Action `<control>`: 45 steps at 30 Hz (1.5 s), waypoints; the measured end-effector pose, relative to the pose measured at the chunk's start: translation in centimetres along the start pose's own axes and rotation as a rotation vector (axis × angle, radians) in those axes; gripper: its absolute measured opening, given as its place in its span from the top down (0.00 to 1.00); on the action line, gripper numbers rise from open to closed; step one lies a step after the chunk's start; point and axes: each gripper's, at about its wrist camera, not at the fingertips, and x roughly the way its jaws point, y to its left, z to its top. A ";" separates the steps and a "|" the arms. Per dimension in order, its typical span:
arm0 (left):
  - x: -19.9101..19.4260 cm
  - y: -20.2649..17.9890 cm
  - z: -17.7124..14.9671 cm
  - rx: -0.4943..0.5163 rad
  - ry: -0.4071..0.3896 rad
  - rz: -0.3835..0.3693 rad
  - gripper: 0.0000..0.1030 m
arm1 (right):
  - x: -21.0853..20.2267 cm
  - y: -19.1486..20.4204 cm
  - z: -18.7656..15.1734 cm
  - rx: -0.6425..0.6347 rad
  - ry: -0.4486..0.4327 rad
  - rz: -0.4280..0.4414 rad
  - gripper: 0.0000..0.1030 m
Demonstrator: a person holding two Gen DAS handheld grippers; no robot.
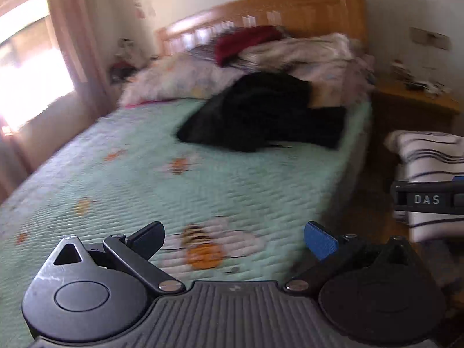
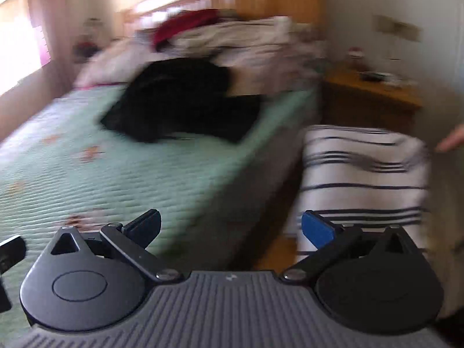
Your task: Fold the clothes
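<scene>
A black garment (image 1: 261, 113) (image 2: 179, 101) lies crumpled on the green quilted bed (image 1: 145, 174) (image 2: 72, 159), near its far right side. My left gripper (image 1: 234, 242) is open over the near part of the bed, empty, well short of the garment. My right gripper (image 2: 230, 230) is also open and empty, above the bed's right edge. Part of the right gripper (image 1: 429, 198) shows at the right edge of the left wrist view. A white cloth with dark stripes (image 2: 362, 179) (image 1: 432, 156) hangs folded beside the bed. Both views are blurred.
A heap of pale bedding (image 1: 304, 52) and a red cloth (image 1: 246, 42) sits at the wooden headboard (image 1: 275, 5). A wooden nightstand (image 2: 374, 92) stands right of the bed. A window with curtains (image 1: 66, 43) is on the left. A fingertip (image 2: 452, 142) shows at the right.
</scene>
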 end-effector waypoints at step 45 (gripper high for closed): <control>5.3 -14.1 4.7 0.165 0.191 -0.352 0.02 | 0.3 -12.1 0.8 0.362 0.085 0.019 0.00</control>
